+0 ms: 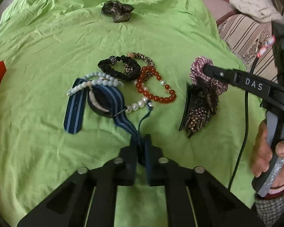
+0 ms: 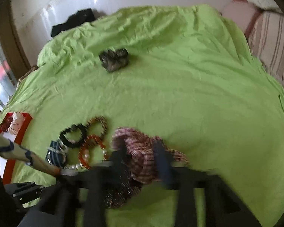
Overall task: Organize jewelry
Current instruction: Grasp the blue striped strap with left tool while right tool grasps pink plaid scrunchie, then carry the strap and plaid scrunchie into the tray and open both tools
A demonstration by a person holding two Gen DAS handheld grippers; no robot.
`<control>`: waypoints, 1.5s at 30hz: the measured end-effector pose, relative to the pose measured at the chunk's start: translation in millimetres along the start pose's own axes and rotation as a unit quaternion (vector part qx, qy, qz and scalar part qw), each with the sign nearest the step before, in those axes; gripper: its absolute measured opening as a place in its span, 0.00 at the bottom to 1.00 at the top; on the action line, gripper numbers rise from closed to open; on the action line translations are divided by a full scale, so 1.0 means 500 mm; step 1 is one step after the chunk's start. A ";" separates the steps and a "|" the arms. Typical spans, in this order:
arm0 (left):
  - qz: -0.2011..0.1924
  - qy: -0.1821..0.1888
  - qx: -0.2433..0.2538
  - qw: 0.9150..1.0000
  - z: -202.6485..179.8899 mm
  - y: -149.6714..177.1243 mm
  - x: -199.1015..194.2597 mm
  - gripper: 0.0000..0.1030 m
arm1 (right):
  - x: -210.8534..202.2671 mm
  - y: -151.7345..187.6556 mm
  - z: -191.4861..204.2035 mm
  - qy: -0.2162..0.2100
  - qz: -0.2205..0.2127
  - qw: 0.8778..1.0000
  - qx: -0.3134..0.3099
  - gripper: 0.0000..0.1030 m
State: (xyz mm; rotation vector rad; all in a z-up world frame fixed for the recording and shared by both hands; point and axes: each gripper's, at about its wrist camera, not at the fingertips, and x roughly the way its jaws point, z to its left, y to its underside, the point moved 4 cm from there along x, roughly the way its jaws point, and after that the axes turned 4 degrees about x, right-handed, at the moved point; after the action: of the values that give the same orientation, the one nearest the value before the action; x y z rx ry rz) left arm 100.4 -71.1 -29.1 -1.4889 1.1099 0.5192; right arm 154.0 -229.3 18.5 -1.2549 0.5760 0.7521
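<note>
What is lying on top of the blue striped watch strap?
A pale bead bracelet lies across the blue striped watch strap, and a pearl bracelet crosses its other end. The cloth beneath it is covered.

Home: green sheet, striped sofa.

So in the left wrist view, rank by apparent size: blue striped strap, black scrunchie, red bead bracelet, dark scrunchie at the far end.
1. blue striped strap
2-3. red bead bracelet and black scrunchie, too alike
4. dark scrunchie, though farthest away
</note>
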 end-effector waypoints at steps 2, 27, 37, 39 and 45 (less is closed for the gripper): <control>-0.005 0.006 -0.004 1.000 0.004 0.003 -0.020 0.03 | -0.028 0.002 -0.016 -0.008 -0.019 0.999 0.026 0.15; -0.171 0.024 0.024 0.985 0.042 0.043 -0.459 0.03 | -0.303 0.051 0.077 -0.051 -0.100 0.993 0.031 0.14; -0.239 -0.063 0.006 0.969 0.132 0.072 -0.591 0.03 | -0.327 0.082 0.172 -0.100 -0.092 0.991 0.006 0.14; -0.244 -0.077 -0.002 0.967 0.152 0.075 -0.603 0.03 | -0.327 0.087 0.193 -0.109 -0.088 0.990 0.001 0.14; -0.252 -0.126 -0.054 0.958 0.260 0.098 -0.635 0.03 | -0.314 0.105 0.276 -0.135 -0.070 0.988 -0.023 0.14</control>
State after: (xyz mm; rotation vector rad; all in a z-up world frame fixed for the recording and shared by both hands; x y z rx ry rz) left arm -52.2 165.5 173.2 -1.6739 0.4802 0.3977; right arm 11.4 -116.9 134.8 -1.1981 0.2493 0.8046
